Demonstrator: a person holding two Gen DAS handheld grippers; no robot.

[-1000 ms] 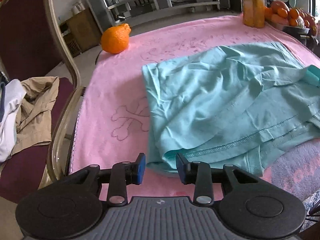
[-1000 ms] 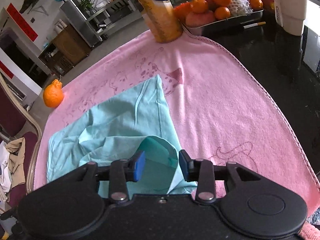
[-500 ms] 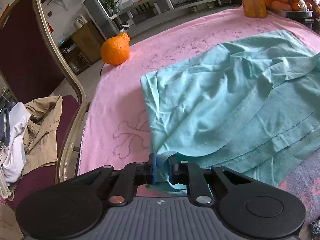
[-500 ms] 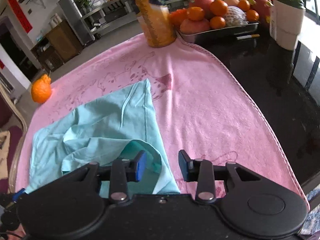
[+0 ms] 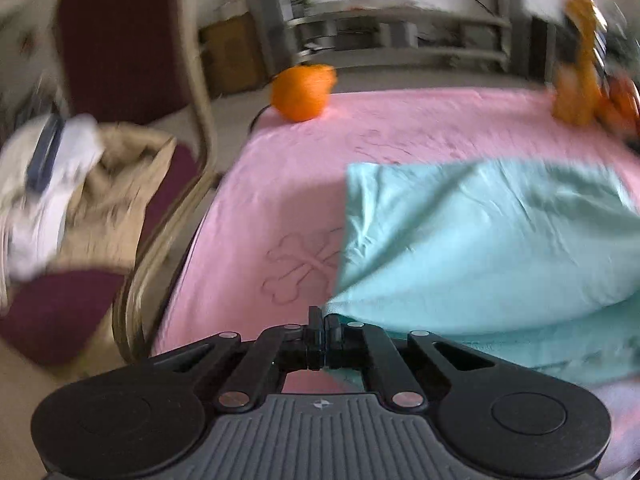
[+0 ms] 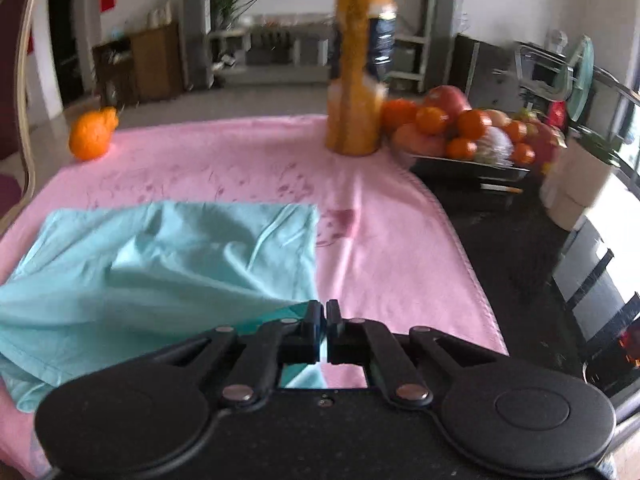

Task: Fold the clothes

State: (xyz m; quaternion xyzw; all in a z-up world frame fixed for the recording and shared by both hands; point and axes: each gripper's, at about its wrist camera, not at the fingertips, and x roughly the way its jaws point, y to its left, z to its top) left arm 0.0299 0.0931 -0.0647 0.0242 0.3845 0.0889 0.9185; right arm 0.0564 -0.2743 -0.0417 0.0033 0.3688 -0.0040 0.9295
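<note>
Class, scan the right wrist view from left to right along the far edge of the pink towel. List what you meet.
Loose orange → juice bottle → tray of fruit → white pot.

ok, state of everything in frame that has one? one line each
left gripper: shut on the teal cotton garment's near corner
right gripper: shut on the garment's other near corner
teal cotton garment: near edge lifted, far part lying on the pink towel
pink towel: spread flat on the table
orange juice bottle: upright, capped
loose orange: resting on the towel's far corner
fruit tray: piled with fruit
</note>
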